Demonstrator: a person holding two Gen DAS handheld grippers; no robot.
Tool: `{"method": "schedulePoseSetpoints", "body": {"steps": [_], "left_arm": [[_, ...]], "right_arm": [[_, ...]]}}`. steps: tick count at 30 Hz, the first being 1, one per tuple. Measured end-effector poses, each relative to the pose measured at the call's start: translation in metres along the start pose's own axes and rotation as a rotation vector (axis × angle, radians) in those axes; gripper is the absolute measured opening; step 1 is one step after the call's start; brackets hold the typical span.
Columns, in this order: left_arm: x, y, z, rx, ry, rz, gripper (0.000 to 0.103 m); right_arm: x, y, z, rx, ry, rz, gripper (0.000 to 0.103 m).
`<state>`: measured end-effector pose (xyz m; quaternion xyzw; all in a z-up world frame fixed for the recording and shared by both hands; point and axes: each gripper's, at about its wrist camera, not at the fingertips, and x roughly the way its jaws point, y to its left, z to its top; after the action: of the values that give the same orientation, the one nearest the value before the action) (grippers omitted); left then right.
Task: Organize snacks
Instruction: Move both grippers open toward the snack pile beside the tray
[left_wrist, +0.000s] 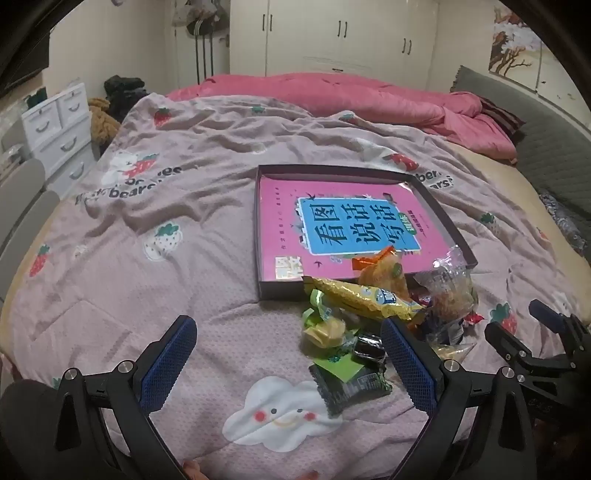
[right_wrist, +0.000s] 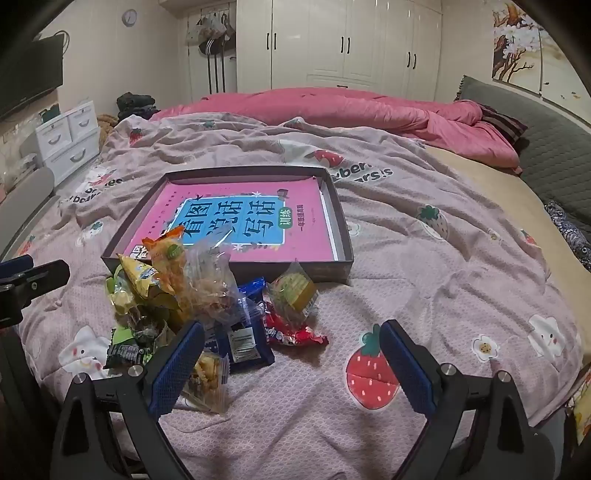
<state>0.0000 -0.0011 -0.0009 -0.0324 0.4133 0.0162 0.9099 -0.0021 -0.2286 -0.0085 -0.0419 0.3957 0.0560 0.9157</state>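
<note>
Both grippers hover low over the bed with nothing between their blue pads. Left gripper (left_wrist: 288, 354) stands with its jaws spread fully apart and holds nothing; beneath it lies only the pink blanket (left_wrist: 147, 229) with its cloud print. Right gripper (right_wrist: 291, 358) is likewise spread wide and empty, its left pad (right_wrist: 173, 365) just in front of a clear packet of crackers (right_wrist: 207, 380).

Snacks lie in a loose heap (right_wrist: 192, 295) on the blanket, touching the near wall of a shallow box (right_wrist: 343, 236). A pink book (right_wrist: 240, 221) covers the floor of the box. An orange packet (left_wrist: 380, 269) and a crinkled clear bag (left_wrist: 450, 284) lean over the near rim; the rest, among them a long yellow packet (left_wrist: 362, 299), a dark green packet (left_wrist: 351, 387), a blue biscuit packet (right_wrist: 243, 332) and a red wrapper (right_wrist: 295, 332), lie outside it.

Likely hazards, judged from this layout:
- Packets overlap, so closing on one may drag or tip its neighbours.
- Wrappers look slick and thin; a pinch on an edge may slip.
- Soft, creased bedding gives under pressure, so a low reach may catch cloth along with a wrapper.
- Both grippers sit close beside the same heap and may collide if they reach in together.
- Pushing the heap may shift the box on the bedding.
</note>
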Motion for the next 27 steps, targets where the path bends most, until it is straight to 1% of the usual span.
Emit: {"method": "schedulePoseSetpoints", "body": {"steps": [5, 6, 10, 15, 16, 17, 27], "left_arm": [[0.000, -0.007, -0.003, 0.011, 0.014, 0.011, 0.100], [0.007, -0.009, -0.007, 0.010, 0.020, -0.008, 0.100], [0.005, -0.007, -0.006, -0.001, 0.026, -0.023, 0.100], [0.005, -0.013, -0.010, 0.000, 0.041, -0.024, 0.100], [0.010, -0.006, -0.008, 0.008, 0.048, -0.033, 0.100], [0.010, -0.006, -0.007, 0.011, 0.050, -0.036, 0.100], [0.009, -0.010, -0.010, 0.031, 0.053, -0.052, 0.100]], "right_arm": [[0.000, -0.001, 0.000, 0.005, -0.001, 0.005, 0.096], [0.000, -0.001, 0.000, 0.005, 0.000, 0.005, 0.096], [0.000, 0.000, 0.000, 0.004, -0.003, 0.005, 0.096], [-0.002, 0.000, 0.002, 0.004, -0.004, 0.005, 0.096], [-0.002, 0.000, 0.002, 0.004, -0.005, 0.005, 0.096], [-0.002, 0.001, 0.002, 0.004, -0.005, 0.005, 0.096], [-0.005, -0.001, 0.003, 0.001, -0.012, 0.007, 0.096]]}}
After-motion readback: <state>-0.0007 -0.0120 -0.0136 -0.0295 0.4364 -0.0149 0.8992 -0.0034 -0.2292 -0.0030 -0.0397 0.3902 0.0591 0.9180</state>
